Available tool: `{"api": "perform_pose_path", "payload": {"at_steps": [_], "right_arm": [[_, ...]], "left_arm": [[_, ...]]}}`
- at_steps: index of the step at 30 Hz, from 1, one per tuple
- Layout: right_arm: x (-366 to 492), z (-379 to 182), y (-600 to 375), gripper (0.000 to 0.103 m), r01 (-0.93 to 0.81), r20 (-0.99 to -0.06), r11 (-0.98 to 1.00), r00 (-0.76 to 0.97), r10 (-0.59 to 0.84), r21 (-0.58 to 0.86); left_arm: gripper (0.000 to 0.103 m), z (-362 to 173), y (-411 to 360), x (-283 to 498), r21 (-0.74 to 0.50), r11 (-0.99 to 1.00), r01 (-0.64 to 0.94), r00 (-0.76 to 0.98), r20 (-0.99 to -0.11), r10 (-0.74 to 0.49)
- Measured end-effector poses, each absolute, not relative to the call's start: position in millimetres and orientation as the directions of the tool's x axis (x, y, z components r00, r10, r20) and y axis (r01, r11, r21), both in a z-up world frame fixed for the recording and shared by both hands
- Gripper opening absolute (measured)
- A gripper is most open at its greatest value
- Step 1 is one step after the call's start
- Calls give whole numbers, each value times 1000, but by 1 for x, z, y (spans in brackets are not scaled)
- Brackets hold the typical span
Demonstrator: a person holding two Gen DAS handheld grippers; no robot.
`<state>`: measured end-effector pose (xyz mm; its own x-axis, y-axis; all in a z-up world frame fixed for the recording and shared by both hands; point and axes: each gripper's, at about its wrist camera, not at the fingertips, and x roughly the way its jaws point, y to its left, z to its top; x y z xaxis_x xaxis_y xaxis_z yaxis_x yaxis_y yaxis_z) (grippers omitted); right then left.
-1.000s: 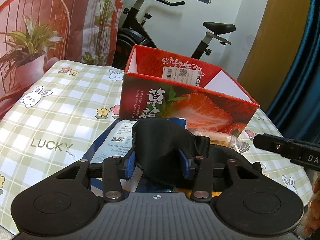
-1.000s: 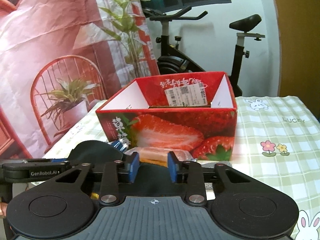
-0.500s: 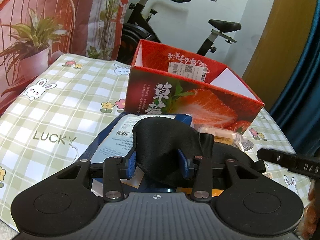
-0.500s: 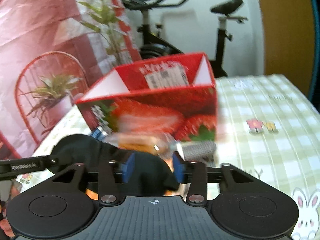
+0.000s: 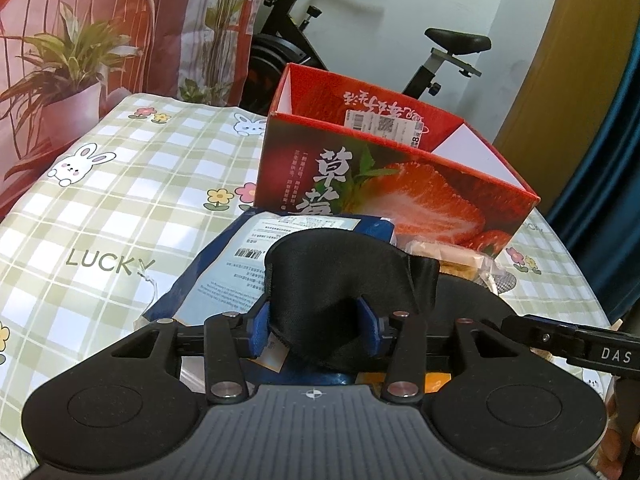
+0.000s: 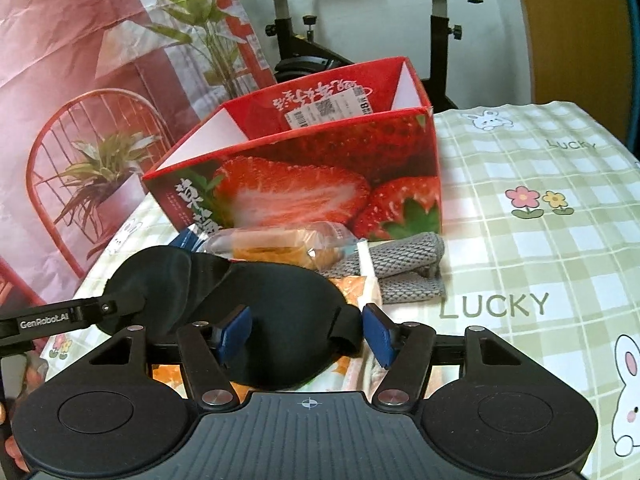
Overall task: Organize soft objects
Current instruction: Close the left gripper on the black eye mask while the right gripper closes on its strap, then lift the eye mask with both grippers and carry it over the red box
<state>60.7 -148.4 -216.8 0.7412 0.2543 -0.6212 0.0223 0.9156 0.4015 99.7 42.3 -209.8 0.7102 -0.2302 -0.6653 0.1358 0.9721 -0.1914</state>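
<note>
Here, in the left wrist view, the left claw (image 5: 316,326) is clamped on one end of a black eye mask (image 5: 340,280); the blue pads press into the cloth and bunch it between them, though the jaws are easing slightly wider. The mask arches up from that pinch and droops over a blue packet (image 5: 240,276) lying on the bench (image 5: 100,208), just in front of the red box (image 5: 392,184). A wrapped snack (image 5: 444,256) sits beside the packet, against the box. The box stands open at the top, and nothing soft shows inside it from this angle.

In the right wrist view, the right claw (image 6: 306,334) has its jaws opening, spread wide around the other end of the mask (image 6: 256,304). The right pad stands clear of the cloth; whether the left pad touches it I cannot tell. A grey knitted piece (image 6: 404,272) lies just beyond, near the box (image 6: 320,184), touching an orange-and-white packet (image 6: 360,292).

The mask looks light and limp, likely padded, so it should fold and sag wherever it is not held, and it will not break. Its satin-like face may slip in a loose pinch. A firm hold on the thicker padded edge seems safer than the thin strap (image 6: 344,332), which would let the body dangle and swing.
</note>
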Motion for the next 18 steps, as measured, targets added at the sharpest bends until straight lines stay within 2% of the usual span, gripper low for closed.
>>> {"api": "perform_pose_path", "payload": {"at_steps": [13, 15, 18], "right_arm": [[71, -236, -154, 64, 41, -626, 872, 712, 317, 489], [71, -236, -155, 62, 43, -622, 868, 714, 320, 495], [69, -226, -152, 54, 18, -599, 874, 736, 317, 485]], "left_arm": [[50, -218, 42, 102, -196, 973, 123, 691, -687, -226], [50, -218, 42, 102, -196, 973, 124, 690, -688, -227], [50, -219, 42, 102, -198, 972, 123, 689, -688, -228]]}}
